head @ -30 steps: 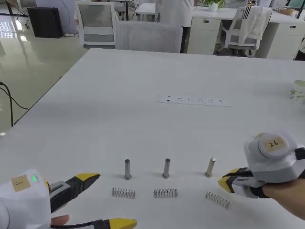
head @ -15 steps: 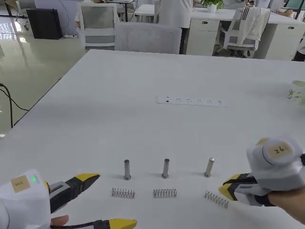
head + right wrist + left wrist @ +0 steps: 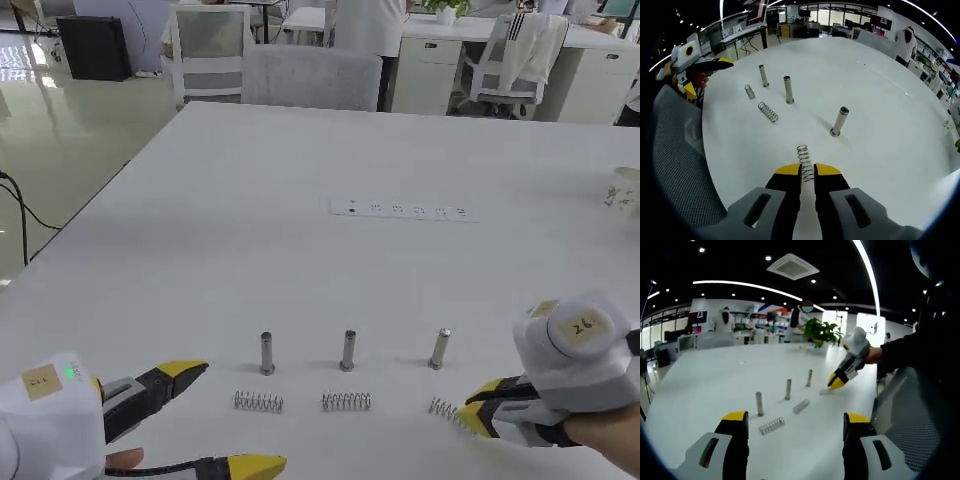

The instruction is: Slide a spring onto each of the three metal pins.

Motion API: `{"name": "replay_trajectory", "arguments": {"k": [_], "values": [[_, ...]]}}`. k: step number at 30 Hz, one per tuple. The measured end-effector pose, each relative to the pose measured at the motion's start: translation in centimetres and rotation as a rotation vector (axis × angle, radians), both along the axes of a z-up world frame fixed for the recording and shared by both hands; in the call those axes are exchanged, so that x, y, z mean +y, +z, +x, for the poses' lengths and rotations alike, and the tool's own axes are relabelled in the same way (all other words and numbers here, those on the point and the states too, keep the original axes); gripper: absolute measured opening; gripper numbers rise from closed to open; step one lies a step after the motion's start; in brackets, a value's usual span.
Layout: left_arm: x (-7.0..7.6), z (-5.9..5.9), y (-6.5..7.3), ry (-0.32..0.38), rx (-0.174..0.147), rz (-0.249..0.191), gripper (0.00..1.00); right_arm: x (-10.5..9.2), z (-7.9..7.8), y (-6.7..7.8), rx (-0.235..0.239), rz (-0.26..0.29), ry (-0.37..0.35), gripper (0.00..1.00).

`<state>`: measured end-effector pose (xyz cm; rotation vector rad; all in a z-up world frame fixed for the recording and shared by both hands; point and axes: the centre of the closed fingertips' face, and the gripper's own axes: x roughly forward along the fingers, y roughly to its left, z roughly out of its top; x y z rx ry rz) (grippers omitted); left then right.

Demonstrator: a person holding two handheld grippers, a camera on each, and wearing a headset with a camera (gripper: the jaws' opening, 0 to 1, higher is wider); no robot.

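Observation:
Three metal pins stand upright in a row on the white table (image 3: 300,230): left pin (image 3: 267,353), middle pin (image 3: 348,350), right pin (image 3: 440,348). A spring lies in front of each: left spring (image 3: 259,402), middle spring (image 3: 346,402), right spring (image 3: 441,407). My right gripper (image 3: 474,416) is low on the table, its jaws shut on the near end of the right spring (image 3: 803,156), just short of the right pin (image 3: 840,121). At the near left my left gripper (image 3: 220,418) stands open and holds nothing, short of the left pin (image 3: 759,403) and left spring (image 3: 772,426).
A white power strip (image 3: 405,211) lies flat mid-table beyond the pins. Grey chairs (image 3: 312,78) and desks stand past the table's far edge. A potted plant (image 3: 820,332) is at the table's right side. People stand in the background.
My right gripper has dropped and come nearer, from beside the right pin down to the right spring, and now has the spring's end between its jaws. The left gripper has stayed put.

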<state>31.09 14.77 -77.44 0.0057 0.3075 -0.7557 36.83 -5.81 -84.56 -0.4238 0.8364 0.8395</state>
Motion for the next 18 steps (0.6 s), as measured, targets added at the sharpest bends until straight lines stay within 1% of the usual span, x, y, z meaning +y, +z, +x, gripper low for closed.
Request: {"name": "replay_trajectory", "arguments": {"k": [10,18], "values": [[-0.1,0.1,-0.2,0.001,0.006,-0.001,0.73,0.0,-0.4,-0.7,0.018,-0.018,0.020,0.07],[0.0,0.1,-0.4,0.003,0.010,-0.002,0.73,-0.1,-0.4,-1.1,0.021,-0.032,0.031,0.08]]}}
